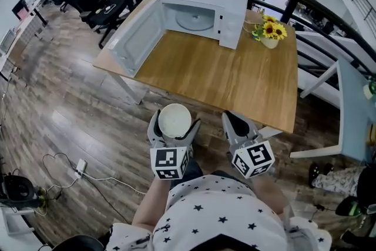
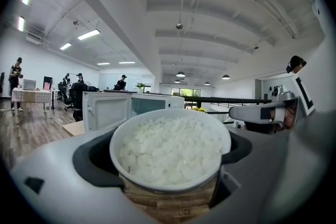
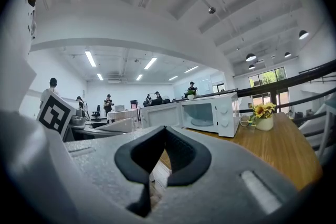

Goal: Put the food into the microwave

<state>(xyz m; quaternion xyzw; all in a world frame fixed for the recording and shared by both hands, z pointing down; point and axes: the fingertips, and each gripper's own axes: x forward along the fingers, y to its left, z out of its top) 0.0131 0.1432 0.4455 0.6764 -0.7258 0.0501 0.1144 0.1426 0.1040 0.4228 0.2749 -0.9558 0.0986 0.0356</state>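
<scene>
Head view: our left gripper (image 1: pixel 175 123) holds a round white bowl of rice (image 1: pixel 175 116) short of the wooden table (image 1: pixel 235 82) bearing the open white microwave (image 1: pixel 205 9). Left gripper view: its jaws clasp the bowl. Right gripper view: our right gripper (image 3: pixel 165 131) is clenched, empty.

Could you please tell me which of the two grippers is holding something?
The left gripper: its fingers are clamped round a white bowl of rice. The right gripper is shut with nothing between its fingers.

Left gripper (image 1: pixel 175 122) held low before torso, jaws clamped on bowl (image 2: pixel 170 150); right gripper (image 1: pixel 237 121) beside it, level, jaws together, empty
</scene>
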